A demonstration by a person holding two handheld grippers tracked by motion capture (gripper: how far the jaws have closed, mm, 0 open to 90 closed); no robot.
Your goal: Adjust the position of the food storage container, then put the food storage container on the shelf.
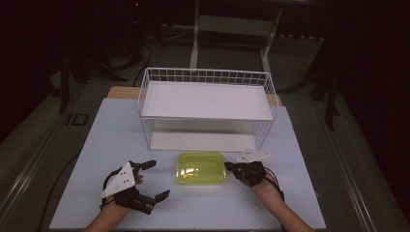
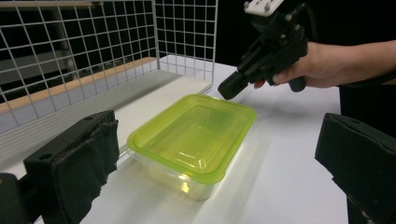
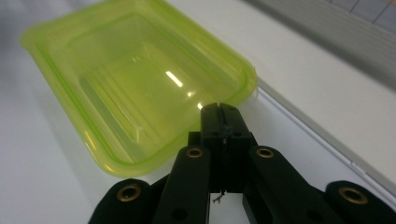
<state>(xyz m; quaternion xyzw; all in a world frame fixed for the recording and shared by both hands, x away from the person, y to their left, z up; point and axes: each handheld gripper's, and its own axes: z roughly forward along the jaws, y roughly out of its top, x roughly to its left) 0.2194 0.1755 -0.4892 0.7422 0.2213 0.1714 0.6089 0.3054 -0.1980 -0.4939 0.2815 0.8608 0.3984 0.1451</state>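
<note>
Two grippers are present, one in each of the person's hands, at the near edge of the table (image 1: 96, 140). The left gripper (image 1: 151, 180) sits to the left of the container with its jaws spread wide apart and nothing between them; in the left gripper view the two black padded jaws frame the container from either side without touching it. The right gripper (image 1: 229, 167) sits at the container's right end, its jaws pressed together with nothing held; in the right gripper view its tip rests at, or just above, the near rim of the lid, and contact cannot be confirmed.

One container (image 1: 201, 167) stands on the table between the grippers: a clear rectangular tub closed with one yellow-green lid (image 2: 194, 135), which sits flat and fully seated.

Just beyond the container stands one white wire rack (image 1: 207, 104) with two shelves, an upper and a lower, both bare. Past the table, one white frame (image 1: 232, 24) stands on the dark floor.
</note>
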